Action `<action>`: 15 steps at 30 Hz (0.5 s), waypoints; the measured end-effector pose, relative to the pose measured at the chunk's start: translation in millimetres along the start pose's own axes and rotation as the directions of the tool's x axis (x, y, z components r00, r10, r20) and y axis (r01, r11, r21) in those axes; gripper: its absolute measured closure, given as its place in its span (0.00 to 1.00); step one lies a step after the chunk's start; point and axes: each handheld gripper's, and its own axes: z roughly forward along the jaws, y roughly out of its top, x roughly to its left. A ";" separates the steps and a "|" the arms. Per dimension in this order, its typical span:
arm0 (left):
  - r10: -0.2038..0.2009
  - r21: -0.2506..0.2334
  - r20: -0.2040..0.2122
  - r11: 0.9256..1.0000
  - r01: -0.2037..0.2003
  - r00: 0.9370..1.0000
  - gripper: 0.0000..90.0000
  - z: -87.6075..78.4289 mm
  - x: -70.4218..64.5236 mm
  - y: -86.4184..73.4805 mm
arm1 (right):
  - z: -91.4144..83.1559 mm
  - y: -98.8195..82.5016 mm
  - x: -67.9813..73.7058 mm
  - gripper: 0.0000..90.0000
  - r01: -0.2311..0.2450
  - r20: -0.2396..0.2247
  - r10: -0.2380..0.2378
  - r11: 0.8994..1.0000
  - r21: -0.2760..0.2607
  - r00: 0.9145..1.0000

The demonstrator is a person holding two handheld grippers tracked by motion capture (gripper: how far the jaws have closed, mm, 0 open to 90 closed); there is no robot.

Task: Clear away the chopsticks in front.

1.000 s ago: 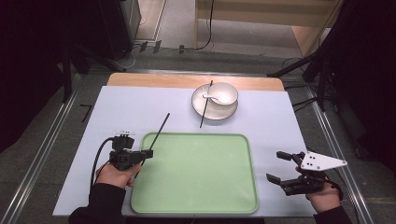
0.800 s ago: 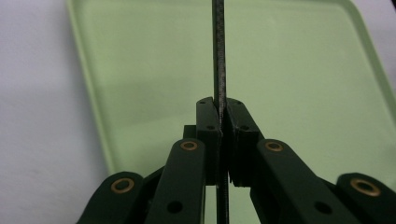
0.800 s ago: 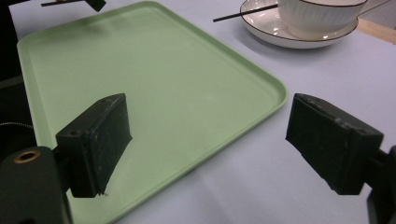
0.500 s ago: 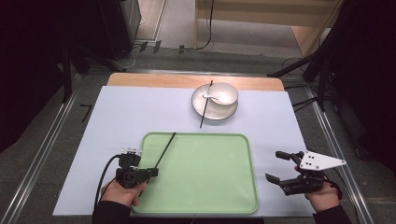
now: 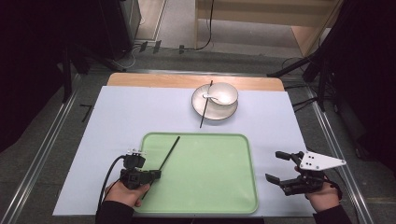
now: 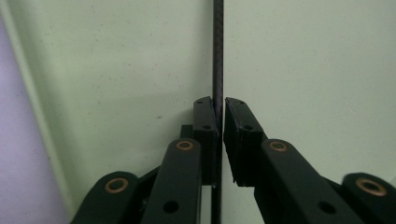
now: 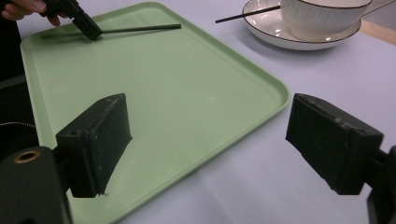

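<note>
A black chopstick (image 5: 169,153) lies slantwise on the left part of the green tray (image 5: 210,186). Its near end sits between the jaws of my left gripper (image 5: 156,174). In the left gripper view the chopstick (image 6: 218,51) rests against the left pad, with a thin gap to the right pad; these jaws have just been opening. My right gripper (image 5: 275,165) hovers over the table to the right of the tray, jaws wide open (image 7: 205,140) and holding nothing. A second chopstick (image 5: 205,105) leans on the saucer (image 5: 215,113) at the back.
A white bowl (image 5: 225,93) with a white spoon (image 5: 210,97) stands on the saucer beyond the tray. A pale sheet (image 5: 116,121) covers the table, with a wooden strip (image 5: 187,80) at its far edge. Metal rails run along both sides.
My left gripper came toward the near edge and slightly right, bringing the chopstick down from over the tray's far left corner until it lies on the tray. The right gripper stayed still.
</note>
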 end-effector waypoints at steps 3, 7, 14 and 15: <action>0.006 0.000 0.004 1.000 -0.006 1.000 0.89 0.1 -0.4 0.3 | 0.0 -0.1 0.0 0.16 0.000 -0.001 0.000 1.000 0.000 1.000; 0.005 0.005 0.014 1.000 -0.005 1.000 0.87 -0.2 0.8 0.8 | -0.1 0.1 0.2 0.16 0.003 -0.001 -0.003 1.000 0.000 1.000; 0.074 -0.038 0.071 0.997 -0.072 0.995 0.64 -9.2 2.6 9.3 | 0.0 0.0 0.2 0.16 0.002 -0.004 -0.002 1.000 -0.001 1.000; 0.078 -0.042 0.072 0.996 -0.076 0.994 0.60 -10.0 2.6 11.0 | 0.2 0.0 0.1 0.16 0.001 -0.007 -0.001 1.000 -0.002 1.000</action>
